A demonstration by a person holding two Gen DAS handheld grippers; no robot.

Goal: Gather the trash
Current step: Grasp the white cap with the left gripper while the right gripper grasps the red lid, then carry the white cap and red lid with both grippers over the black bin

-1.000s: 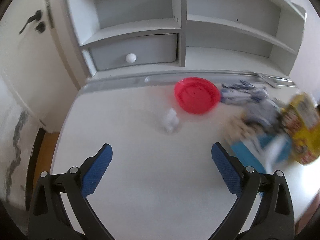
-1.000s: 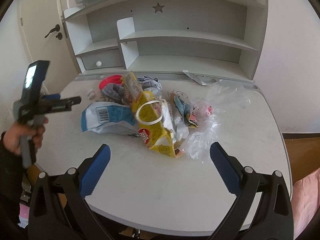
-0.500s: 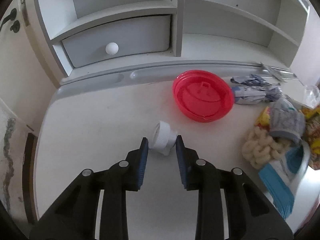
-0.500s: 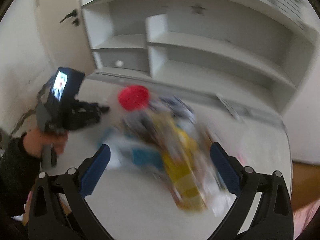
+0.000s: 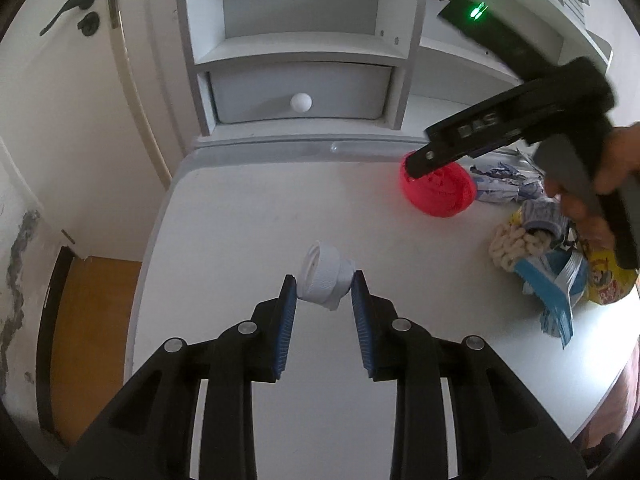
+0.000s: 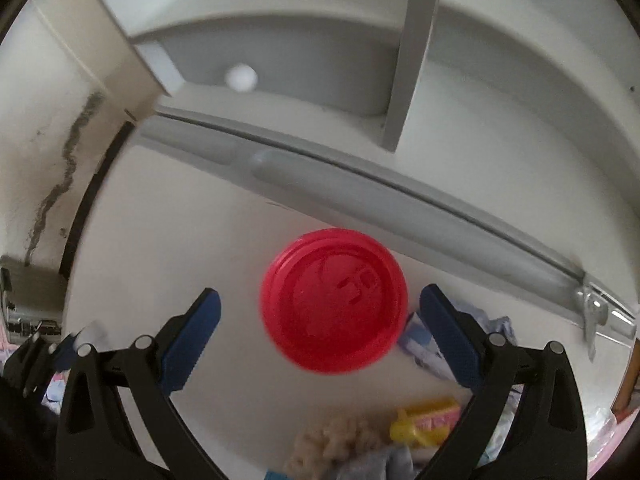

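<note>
The left gripper (image 5: 324, 286) is clenched on a small white ribbed cap (image 5: 325, 276), its blue pads pressed against either side of the piece, which lies tilted on its side with the open end facing away from the camera. Whether the cap rests on the white desk (image 5: 248, 216) or is lifted just clear of it cannot be told. The right gripper (image 6: 320, 312) stands released, jaws spread wide, one on each side of a red round lid (image 6: 334, 300); neither finger touches the lid, and the view is blurred. The red lid lies flat on the desk near the back rail, well apart from the white cap, toward the right side of the surface. In the left wrist view the right gripper's black body crosses above the lid, held in the person's right hand (image 5: 618, 160), with a green indicator light (image 5: 478, 10) showing on the unit. Just beside the lid on the right lies a crumpled blue and white wrapper (image 5: 504, 186). Nearer the desk's right edge sits a heap of mixed trash: pale puffed snacks (image 5: 508, 246), a blue and white bag (image 5: 554, 292) and a yellow printed bag (image 5: 610, 280), all touching one another. Behind the desk stands a grey shelf unit with a closed drawer (image 5: 300, 92) bearing a round white knob (image 5: 301, 102).
</note>
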